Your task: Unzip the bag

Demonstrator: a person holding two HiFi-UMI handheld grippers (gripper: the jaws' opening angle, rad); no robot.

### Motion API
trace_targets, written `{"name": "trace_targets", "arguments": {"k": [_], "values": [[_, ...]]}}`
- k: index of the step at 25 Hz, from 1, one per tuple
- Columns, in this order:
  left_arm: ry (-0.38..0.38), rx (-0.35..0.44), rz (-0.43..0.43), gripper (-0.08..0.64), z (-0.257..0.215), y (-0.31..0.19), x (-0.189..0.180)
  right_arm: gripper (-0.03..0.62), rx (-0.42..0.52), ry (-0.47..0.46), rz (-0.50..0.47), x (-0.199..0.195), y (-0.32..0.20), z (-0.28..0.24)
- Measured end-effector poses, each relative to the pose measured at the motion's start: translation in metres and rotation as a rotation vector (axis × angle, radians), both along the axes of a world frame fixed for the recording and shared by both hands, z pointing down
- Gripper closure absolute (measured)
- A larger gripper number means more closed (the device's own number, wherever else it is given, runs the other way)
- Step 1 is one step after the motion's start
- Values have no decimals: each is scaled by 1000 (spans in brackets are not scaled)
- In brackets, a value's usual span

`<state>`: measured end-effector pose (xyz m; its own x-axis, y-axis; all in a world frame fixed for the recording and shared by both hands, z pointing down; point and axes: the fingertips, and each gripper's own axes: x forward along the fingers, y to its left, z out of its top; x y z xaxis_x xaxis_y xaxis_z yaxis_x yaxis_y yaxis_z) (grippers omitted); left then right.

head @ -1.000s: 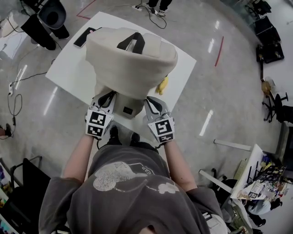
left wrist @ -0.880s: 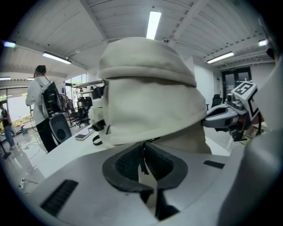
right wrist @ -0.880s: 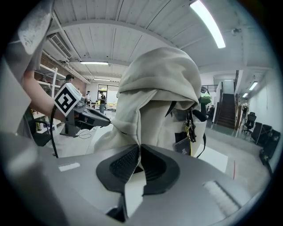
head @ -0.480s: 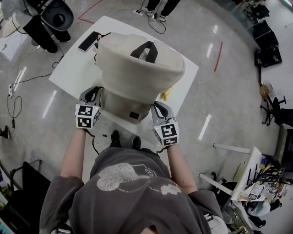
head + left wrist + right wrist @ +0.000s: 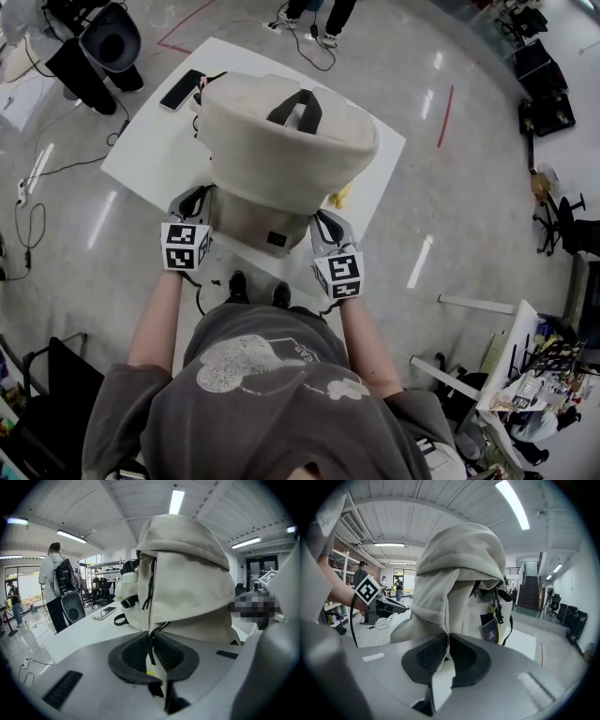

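Left hand-held gripper [image 5: 195, 200], newly beside bag [image 5: 281, 141], clamped on zipper pull [image 5: 150, 652]; right [image 5: 324, 225], on fabric [image 5: 440, 606].

Head cam looks steeply down on bag [image 5: 281, 141]; gripper cams sit close at near-left and near-right, seemingly near-level, sharing it.

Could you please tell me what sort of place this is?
Probably an open-plan lab or workshop: ceiling strip lights, cables trailing over a polished floor marked with red tape, and office chairs off to one side.
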<state>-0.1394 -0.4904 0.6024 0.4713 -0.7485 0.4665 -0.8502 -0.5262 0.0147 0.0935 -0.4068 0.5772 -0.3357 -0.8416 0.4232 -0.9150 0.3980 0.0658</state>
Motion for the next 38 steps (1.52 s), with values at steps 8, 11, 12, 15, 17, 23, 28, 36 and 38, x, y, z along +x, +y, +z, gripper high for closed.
{"name": "trace_targets", "arguments": {"k": [8, 11, 12, 15, 17, 23, 28, 36, 38], "values": [[-21, 32, 5, 518, -6, 9, 3, 558, 20, -26, 39, 3, -1, 0], [-39, 79, 15, 508, -16, 19, 10, 543, 49, -44, 52, 8, 6, -8], [-30, 78, 9, 498, -17, 23, 12, 540, 50, -48, 49, 10, 10, -9], [-11, 64, -23, 480, -20, 35, 18, 540, 49, -65, 45, 18, 20, -12], [-10, 61, -36, 479, -21, 45, 23, 538, 49, -80, 47, 26, 28, -13], [6, 57, -74, 482, -25, 78, 47, 541, 34, -136, 41, 51, 43, -5], [62, 123, -186, 512, -57, 98, 45, 570, 15, -168, 5, 54, 44, 8], [132, 177, -211, 552, -86, 123, 46, 592, 16, -180, 27, 57, 64, 10], [149, 179, -210, 552, -86, 138, 41, 592, 8, -173, 33, 54, 78, 13]]}}
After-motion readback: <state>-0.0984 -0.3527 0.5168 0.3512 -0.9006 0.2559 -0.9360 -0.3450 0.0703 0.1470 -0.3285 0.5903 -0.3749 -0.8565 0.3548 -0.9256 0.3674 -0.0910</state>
